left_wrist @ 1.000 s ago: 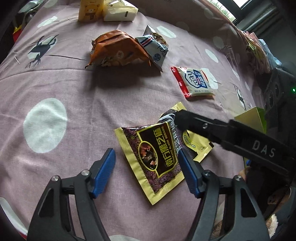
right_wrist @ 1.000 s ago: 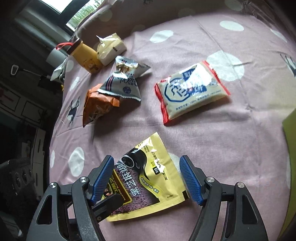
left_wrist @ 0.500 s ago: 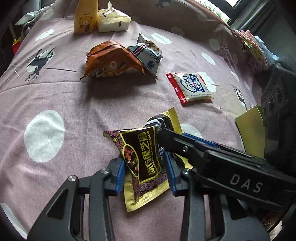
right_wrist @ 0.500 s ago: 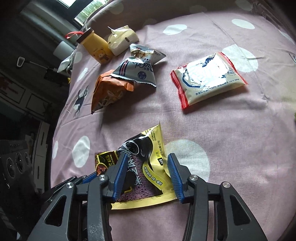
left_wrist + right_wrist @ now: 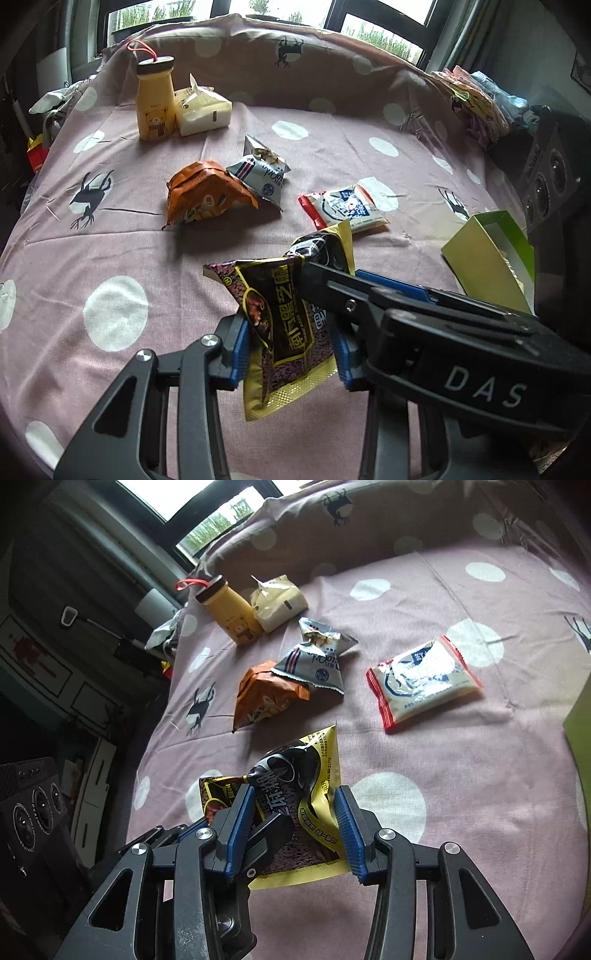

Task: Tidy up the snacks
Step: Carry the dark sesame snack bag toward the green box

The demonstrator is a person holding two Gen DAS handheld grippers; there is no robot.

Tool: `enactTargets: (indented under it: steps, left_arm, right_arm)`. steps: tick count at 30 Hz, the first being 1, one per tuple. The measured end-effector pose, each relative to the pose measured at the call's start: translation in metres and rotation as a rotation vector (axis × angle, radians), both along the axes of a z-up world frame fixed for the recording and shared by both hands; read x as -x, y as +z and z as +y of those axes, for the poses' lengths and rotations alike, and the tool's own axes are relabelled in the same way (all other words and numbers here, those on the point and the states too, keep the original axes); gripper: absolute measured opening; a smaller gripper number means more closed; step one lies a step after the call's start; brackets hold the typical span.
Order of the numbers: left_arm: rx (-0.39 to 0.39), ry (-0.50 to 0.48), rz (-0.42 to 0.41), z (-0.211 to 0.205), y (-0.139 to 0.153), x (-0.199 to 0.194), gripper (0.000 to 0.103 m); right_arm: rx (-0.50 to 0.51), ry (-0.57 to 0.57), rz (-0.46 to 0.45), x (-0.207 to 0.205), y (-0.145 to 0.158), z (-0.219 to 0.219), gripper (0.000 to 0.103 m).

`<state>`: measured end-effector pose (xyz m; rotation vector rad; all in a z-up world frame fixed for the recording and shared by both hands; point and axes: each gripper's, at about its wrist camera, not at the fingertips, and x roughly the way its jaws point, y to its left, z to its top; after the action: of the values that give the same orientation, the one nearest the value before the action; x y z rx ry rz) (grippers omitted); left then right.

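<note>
Sachets of black-sesame snack, dark with yellow borders, hung clear of the pink dotted cloth [image 5: 110, 236], one in each of my tongs. My left gripper [image 5: 291, 350] was clamped on the nearer sachet [image 5: 284, 325], whose upper half stood above the blue pads [image 5: 238, 347] while its lower yellow edge drooped below them. My right gripper [image 5: 295, 827] pinched the second sachet [image 5: 295, 775], which rose crumpled from between its pads [image 5: 347, 830], its yellow corner pointing away from me. The two tools crossed, the left's black fingertip lying against my right-hand sachet. Beyond them on the cloth lay an orange bag [image 5: 207, 195], a grey bag [image 5: 262, 177] touching it, and a red-edged pack [image 5: 343, 210] apart to the right. A green box [image 5: 487, 258] stood near the right edge.
</note>
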<state>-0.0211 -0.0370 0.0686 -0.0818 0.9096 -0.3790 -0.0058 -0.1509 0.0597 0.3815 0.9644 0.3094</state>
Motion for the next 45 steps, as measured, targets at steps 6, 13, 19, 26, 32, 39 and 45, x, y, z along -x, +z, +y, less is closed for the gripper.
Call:
enactTargets:
  steps: [6, 13, 19, 26, 32, 39, 45]
  left_arm:
    - [0.02, -0.004, -0.056, 0.0, 0.017, 0.011, 0.036]
    - [0.045, -0.008, -0.128, -0.002, 0.037, 0.025, 0.036]
    - [0.072, -0.025, -0.172, -0.007, 0.049, 0.033, 0.036]
    - [0.079, -0.051, -0.232, -0.022, 0.063, 0.042, 0.036]
    - [0.088, -0.096, -0.257, -0.043, 0.072, 0.047, 0.036]
    - [0.088, -0.187, -0.303, -0.081, 0.087, 0.055, 0.036]
    - [0.091, -0.256, -0.314, -0.115, 0.093, 0.061, 0.036]
  right_arm:
    - [0.014, -0.018, -0.052, 0.012, 0.02, 0.0, 0.048]
    - [0.027, -0.037, -0.123, 0.029, 0.044, 0.0, 0.048]
    - [0.05, -0.062, -0.163, 0.04, 0.059, -0.004, 0.048]
    - [0.067, -0.09, -0.221, 0.054, 0.078, -0.015, 0.048]
    - [0.079, -0.137, -0.243, 0.064, 0.088, -0.034, 0.048]
    - [0.105, -0.226, -0.299, 0.084, 0.104, -0.066, 0.048]
    - [0.092, -0.31, -0.31, 0.098, 0.11, -0.1, 0.048]
